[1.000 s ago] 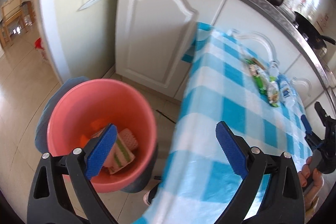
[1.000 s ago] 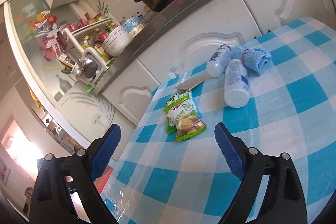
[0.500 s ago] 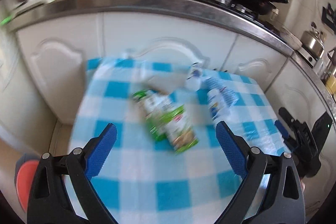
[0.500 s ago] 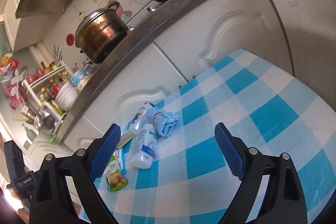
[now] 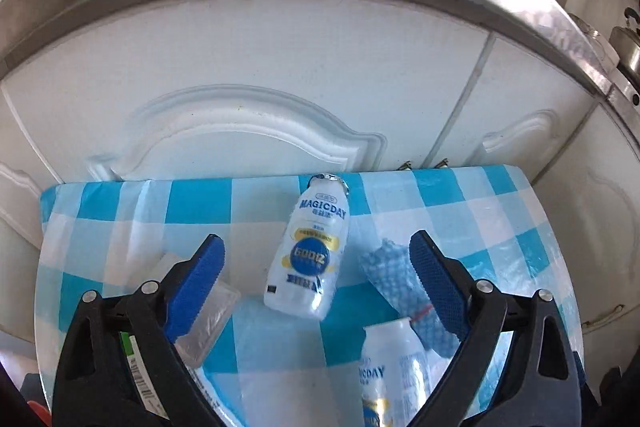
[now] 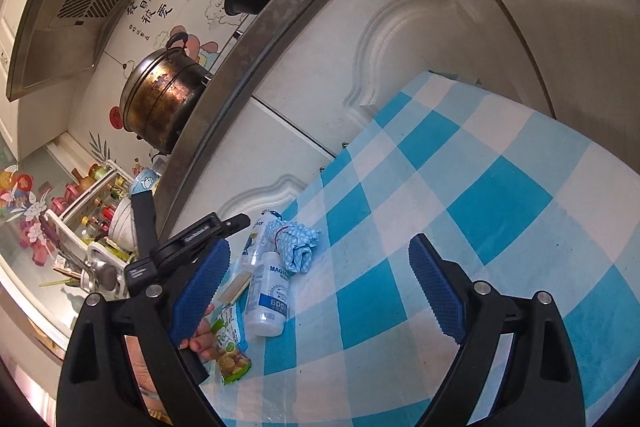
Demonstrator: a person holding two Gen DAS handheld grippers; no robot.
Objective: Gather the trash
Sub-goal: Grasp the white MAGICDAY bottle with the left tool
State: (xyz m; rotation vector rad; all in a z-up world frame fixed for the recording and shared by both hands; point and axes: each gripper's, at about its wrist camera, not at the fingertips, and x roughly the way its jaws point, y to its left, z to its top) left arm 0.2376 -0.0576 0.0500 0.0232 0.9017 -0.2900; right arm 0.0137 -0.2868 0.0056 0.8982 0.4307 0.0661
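While your left gripper (image 5: 316, 291) hangs over the blue-and-white checked desk (image 5: 500, 211), its jaws have just been closing a little but stand wide, with nothing pressed between the blue pads; the white plastic "Magicday" drink bottle (image 5: 310, 251) lies on its side between them, foil-rimmed mouth toward the white cabinet doors (image 5: 256, 83). That bottle looks like the piece of trash in hand. Come down so the pads straddle its waist across the short axis, not along its length, and close on the label band, since a smooth round bottle will likely roll or squirt out if caught near the neck. Just right of it lies the rolled blue waffle-weave cloth tied with a red band (image 5: 400, 279); keep the right-hand pad from snagging it. A second white bottle (image 5: 390, 371) lies nearer you, and a clear flat plastic packet (image 5: 204, 311) sits under the left-hand pad.

Your right gripper (image 6: 318, 287) is also wide open and empty, over bare checks well apart from the clutter. The green snack packet (image 6: 230, 351) lies by the desk's near-left corner. The far edge butts the cabinets, so there is little room beyond the bottle's mouth; lift upward and withdraw toward yourself. The open side of the desk is the right.
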